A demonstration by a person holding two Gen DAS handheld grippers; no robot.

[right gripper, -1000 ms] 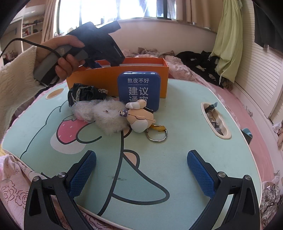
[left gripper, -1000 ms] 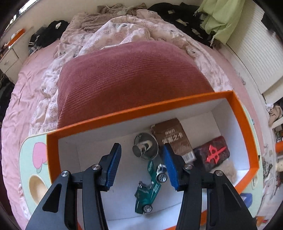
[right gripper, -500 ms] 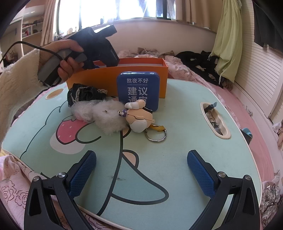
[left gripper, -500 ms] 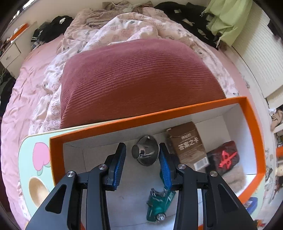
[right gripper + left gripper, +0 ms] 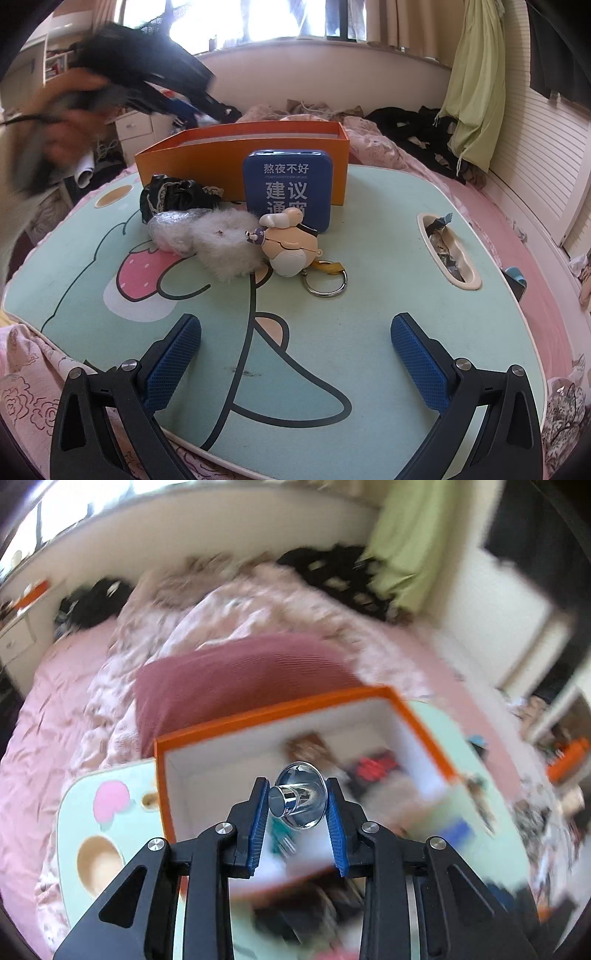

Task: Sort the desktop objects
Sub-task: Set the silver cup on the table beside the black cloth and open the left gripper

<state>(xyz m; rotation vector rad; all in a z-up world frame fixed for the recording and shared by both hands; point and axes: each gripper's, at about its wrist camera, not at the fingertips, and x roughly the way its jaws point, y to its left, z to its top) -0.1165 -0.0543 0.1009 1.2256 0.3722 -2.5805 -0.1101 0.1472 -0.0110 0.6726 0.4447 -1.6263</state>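
Clearly, a shiny metal funnel-shaped piece (image 5: 299, 799) is clamped between the blue pads of the left gripper (image 5: 295, 812), its stub end turned toward the camera and its flared rim pressed by the pad at 3 o'clock. Beyond it, from 10 to 2 o'clock, the orange box (image 5: 280, 710) is seen from above; its white inside holds blurred items, among them a green toy car (image 5: 282, 840) just below the funnel-shaped piece. A maroon cushion (image 5: 236, 681) lies at 12 o'clock past the box.

The right gripper (image 5: 295, 354) is held with its jaws spread wide and nothing between them, above the mint cartoon lap table (image 5: 388, 314). At 12 o'clock from it a cream figure keychain (image 5: 291, 247) is found, touched at 9 o'clock by a white fluffy pompom (image 5: 227, 245). A blue tin (image 5: 288, 188) is propped against the orange box behind the keychain, and black crumpled fabric (image 5: 173, 194) lies at 10 o'clock. A blurred hand (image 5: 70, 125) is seen at the upper left.
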